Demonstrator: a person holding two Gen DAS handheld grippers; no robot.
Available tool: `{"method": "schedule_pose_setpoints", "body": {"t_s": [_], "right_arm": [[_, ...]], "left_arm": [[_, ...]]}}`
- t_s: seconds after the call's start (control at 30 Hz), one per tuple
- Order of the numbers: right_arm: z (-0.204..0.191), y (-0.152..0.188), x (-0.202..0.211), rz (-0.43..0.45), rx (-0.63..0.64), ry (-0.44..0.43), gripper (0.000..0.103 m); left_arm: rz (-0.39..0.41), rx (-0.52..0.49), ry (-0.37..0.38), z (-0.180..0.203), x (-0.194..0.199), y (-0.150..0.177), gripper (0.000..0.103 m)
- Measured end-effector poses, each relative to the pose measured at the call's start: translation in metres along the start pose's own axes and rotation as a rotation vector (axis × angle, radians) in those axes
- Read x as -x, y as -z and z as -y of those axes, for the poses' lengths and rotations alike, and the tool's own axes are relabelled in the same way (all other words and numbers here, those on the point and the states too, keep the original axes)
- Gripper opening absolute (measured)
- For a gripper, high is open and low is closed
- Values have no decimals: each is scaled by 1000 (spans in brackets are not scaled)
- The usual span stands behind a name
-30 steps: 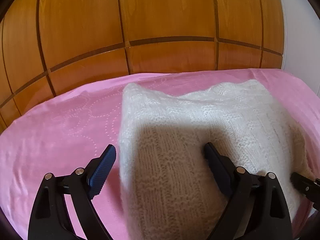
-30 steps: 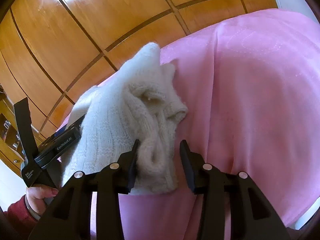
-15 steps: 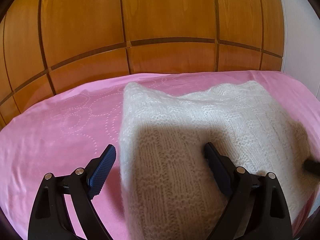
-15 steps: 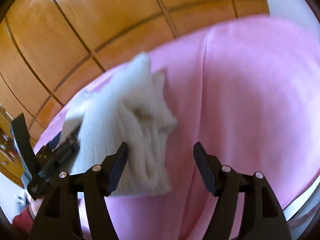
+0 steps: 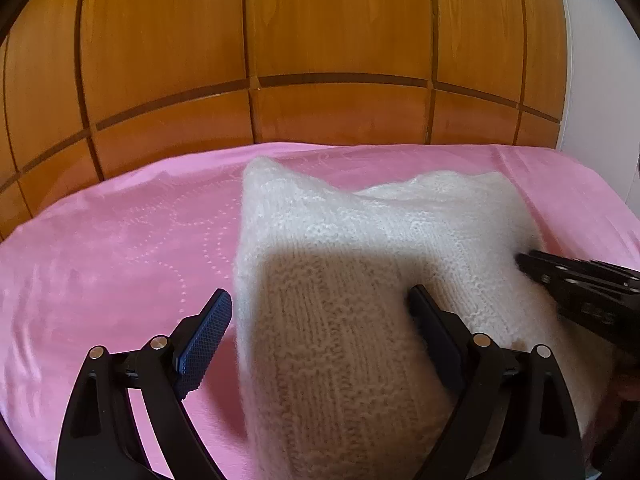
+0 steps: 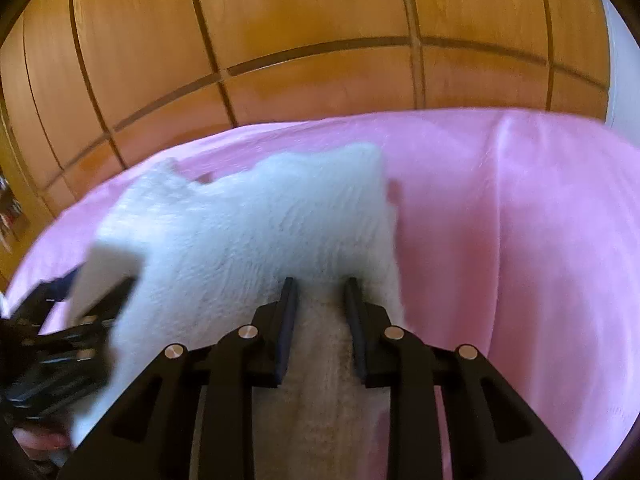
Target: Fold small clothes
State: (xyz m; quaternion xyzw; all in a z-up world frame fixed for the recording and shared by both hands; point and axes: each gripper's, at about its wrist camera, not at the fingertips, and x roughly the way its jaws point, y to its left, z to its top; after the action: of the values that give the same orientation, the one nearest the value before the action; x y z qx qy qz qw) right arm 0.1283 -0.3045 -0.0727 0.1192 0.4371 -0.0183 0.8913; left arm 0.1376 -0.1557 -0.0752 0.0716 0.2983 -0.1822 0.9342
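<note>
Since the task is folding small clothes, I enter first the one garment in play: a white knitted piece (image 5: 360,240), fluffy, already doubled into a thick packet, lying on the pink cover (image 5: 100,260). Every other place below is given from that garment.

Item, left tongs (image 5: 320,312): jaws standing wide apart, one blue-padded finger (image 5: 206,332) off the garment's left edge over the pink cover, the other finger resting on top of the knit. Nothing is pinched. I read this as a steadying pose, bracketing the near left corner so the packet does not slide.

Item, right tongs (image 6: 318,292): jaws closing, over the garment's right-hand portion, with knit lying between the fingers. Whether the pads already press on the wool I cannot tell; a gap shows between them. I judge this to be a bite at the right edge, to lift or tuck it for the next fold. From the left wrist view the same tongs enter at the garment's right side.

Item, support: pink cover, satiny, with faint stitched circles left of the garment and a crease running to its right.

Item, room: beyond the garment, glossy orange-brown wooden panelling (image 5: 320,60) with dark grooves; a strip of white wall (image 5: 600,100) at far right.
</note>
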Motion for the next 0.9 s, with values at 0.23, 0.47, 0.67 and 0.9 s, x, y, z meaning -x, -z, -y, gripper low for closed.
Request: {"method": "schedule_pose_setpoints", "body": {"t_s": [0.23, 0.47, 0.67, 0.9], "right_arm": [[8, 16, 28, 72, -78, -52, 29], [39, 37, 66, 58, -280, -153, 67], [61, 54, 58, -42, -474, -355, 61], [64, 47, 40, -137, -528, -373, 70]], "left_arm": [[-57, 190, 134, -33, -1, 0, 100], [-162, 471, 290, -76, 10, 19, 100], [-182, 447, 313, -76, 19, 23, 100], [-264, 518, 378, -85, 5, 28, 100]]}}
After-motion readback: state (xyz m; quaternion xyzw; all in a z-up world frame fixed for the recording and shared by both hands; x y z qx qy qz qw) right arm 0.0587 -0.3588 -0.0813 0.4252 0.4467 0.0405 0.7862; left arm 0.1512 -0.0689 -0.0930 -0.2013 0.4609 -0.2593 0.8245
